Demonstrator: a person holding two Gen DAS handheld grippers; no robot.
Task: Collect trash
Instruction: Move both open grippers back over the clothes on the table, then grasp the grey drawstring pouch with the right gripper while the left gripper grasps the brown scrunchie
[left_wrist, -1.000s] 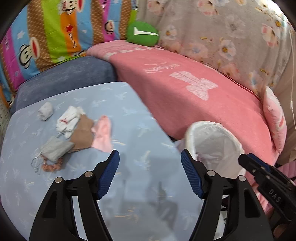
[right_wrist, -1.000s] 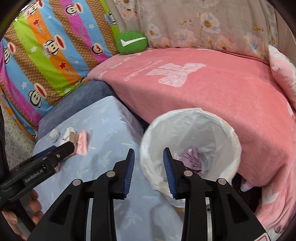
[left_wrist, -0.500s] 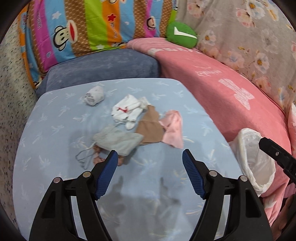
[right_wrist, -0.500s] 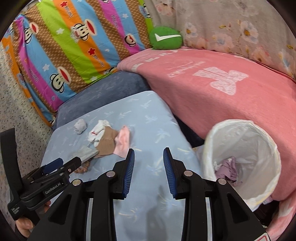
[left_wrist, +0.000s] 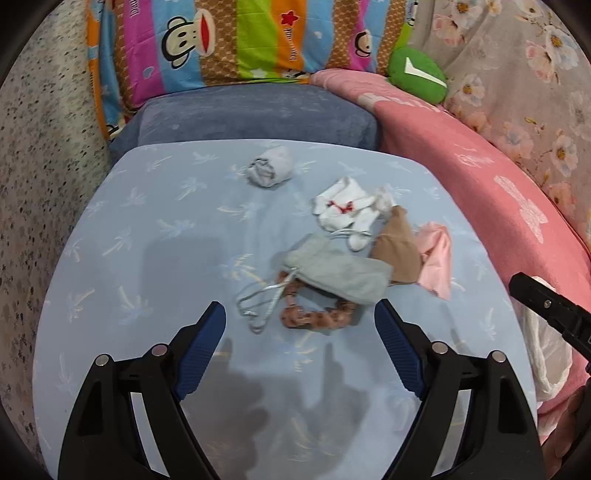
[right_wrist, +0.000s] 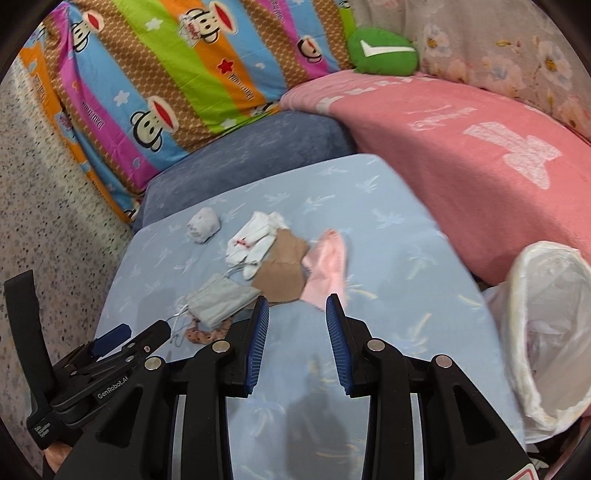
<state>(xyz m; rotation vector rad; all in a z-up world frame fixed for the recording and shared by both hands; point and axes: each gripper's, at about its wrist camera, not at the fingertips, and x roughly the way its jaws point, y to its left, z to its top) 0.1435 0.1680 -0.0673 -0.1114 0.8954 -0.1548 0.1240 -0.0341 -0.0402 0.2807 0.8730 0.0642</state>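
Trash lies on the light-blue table (left_wrist: 147, 266): a grey face mask (left_wrist: 338, 275) with loose straps, a brown braided band (left_wrist: 317, 317) under it, a tan piece (left_wrist: 397, 247), a pink piece (left_wrist: 437, 254), white gloves (left_wrist: 345, 208) and a grey-white wad (left_wrist: 269, 170). My left gripper (left_wrist: 300, 325) is open and empty just short of the mask and band. My right gripper (right_wrist: 297, 312) is open and empty, its tips near the pink piece (right_wrist: 327, 266) and the tan piece (right_wrist: 282, 271). A white-lined bin (right_wrist: 546, 332) stands at the table's right.
A pink blanket (right_wrist: 480, 147) covers the sofa behind the table. A blue cushion (left_wrist: 255, 114) and a striped monkey-print pillow (left_wrist: 221, 40) sit at the back, with a green cushion (left_wrist: 417, 75). Speckled floor (left_wrist: 44, 184) is at the left.
Both grippers have swung left, away from the bin and toward the trash pile. The pile now sits right in front of each gripper. Both stay open and empty.
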